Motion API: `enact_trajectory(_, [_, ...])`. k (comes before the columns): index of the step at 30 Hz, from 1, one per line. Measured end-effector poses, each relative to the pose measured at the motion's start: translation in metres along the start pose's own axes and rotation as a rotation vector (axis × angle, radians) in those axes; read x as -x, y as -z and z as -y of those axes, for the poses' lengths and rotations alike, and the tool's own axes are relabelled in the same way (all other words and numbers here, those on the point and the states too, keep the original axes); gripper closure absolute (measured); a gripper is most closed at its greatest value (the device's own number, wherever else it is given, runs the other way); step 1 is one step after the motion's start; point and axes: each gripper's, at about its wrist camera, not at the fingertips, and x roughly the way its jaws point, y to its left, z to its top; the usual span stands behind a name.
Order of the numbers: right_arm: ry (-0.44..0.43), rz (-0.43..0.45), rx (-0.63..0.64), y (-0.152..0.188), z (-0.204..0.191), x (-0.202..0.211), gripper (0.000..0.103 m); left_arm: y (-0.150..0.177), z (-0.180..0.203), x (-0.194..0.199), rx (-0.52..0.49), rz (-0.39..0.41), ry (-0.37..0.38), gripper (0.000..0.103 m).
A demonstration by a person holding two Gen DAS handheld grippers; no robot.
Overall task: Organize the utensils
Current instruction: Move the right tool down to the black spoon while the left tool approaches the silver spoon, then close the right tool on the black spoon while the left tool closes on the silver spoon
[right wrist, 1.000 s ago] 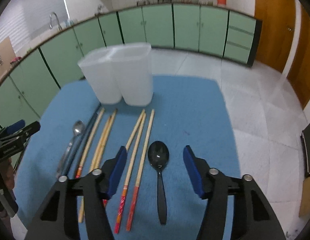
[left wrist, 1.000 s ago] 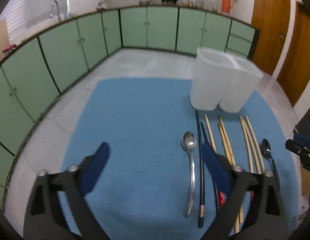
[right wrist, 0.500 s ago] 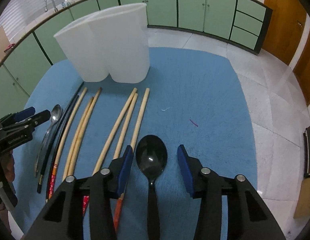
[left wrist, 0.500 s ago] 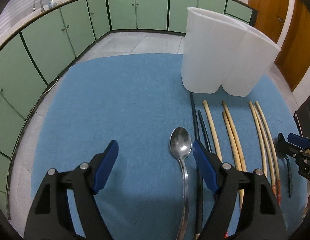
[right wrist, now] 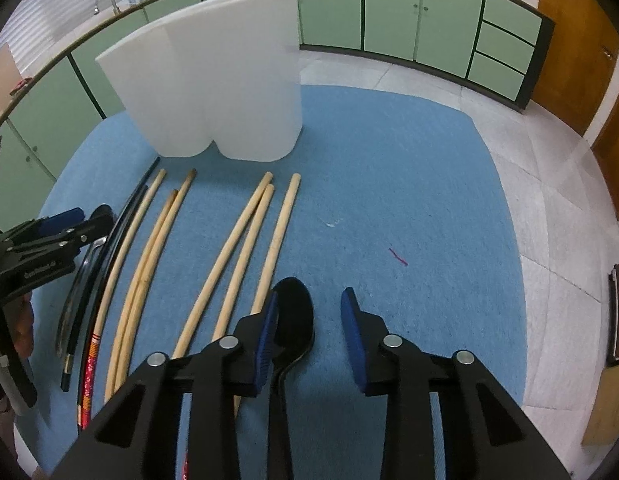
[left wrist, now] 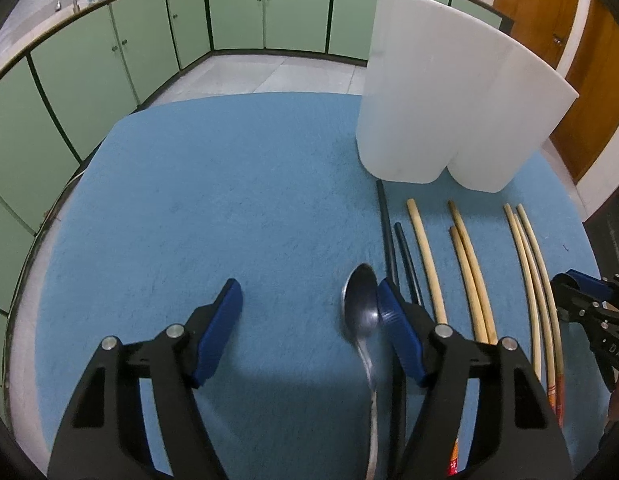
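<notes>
Blue felt mat [left wrist: 229, 208] carries the whole set. Since a sec ago both grippers have dropped low over the mat and narrowed: left gripper [left wrist: 309, 304] is closing w/ the shiny steel spoon [left wrist: 361, 312] between its pads, right pad at the bowl's edge, left pad well apart, so no grip yet. Right gripper [right wrist: 309, 312] is closing round the glossy black plastic spoon [right wrist: 295, 316], left pad touching the bowl, right pad just off. That suggests two pick-ups about to land together. Both spoons lie flat, bowls toward the far side, flanking the pale wooden chopsticks [right wrist: 237, 248] (two dark ones beside the steel spoon). White two-compartment plastic holder [right wrist: 213, 80] stands upright just beyond, apparently empty.
</notes>
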Motion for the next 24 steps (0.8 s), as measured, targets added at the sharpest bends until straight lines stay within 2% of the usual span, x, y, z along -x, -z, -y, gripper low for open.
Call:
enact_trajectory(4, [0.009, 0.002, 0.017, -0.002, -0.003, 0.001, 0.071, 0.003, 0.006, 0.0, -0.012, 0.002, -0.004, 0.032])
enact_trajectory(13, [0.011, 0.0, 0.049, -0.002, -0.009, 0.004, 0.07, -0.006, -0.001, -0.003, -0.015, 0.017, -0.012, 0.032])
enact_trajectory(15, [0.014, 0.0, 0.061, -0.002, -0.013, 0.003, 0.076, -0.007, -0.001, -0.004, -0.008, 0.022, -0.012, 0.034])
enact_trajectory(18, [0.005, -0.006, 0.065, -0.004, -0.012, 0.002, 0.091, -0.005, -0.003, -0.002, -0.003, 0.027, -0.008, 0.042])
enact_trajectory(22, [-0.002, 0.003, 0.037, -0.003, -0.011, 0.006, 0.094, -0.005, -0.004, 0.0, 0.001, 0.037, 0.005, 0.057])
enact_trajectory(24, [-0.008, 0.005, 0.016, 0.002, -0.008, 0.01, 0.091, -0.004, -0.003, 0.0, -0.003, 0.043, 0.008, 0.06])
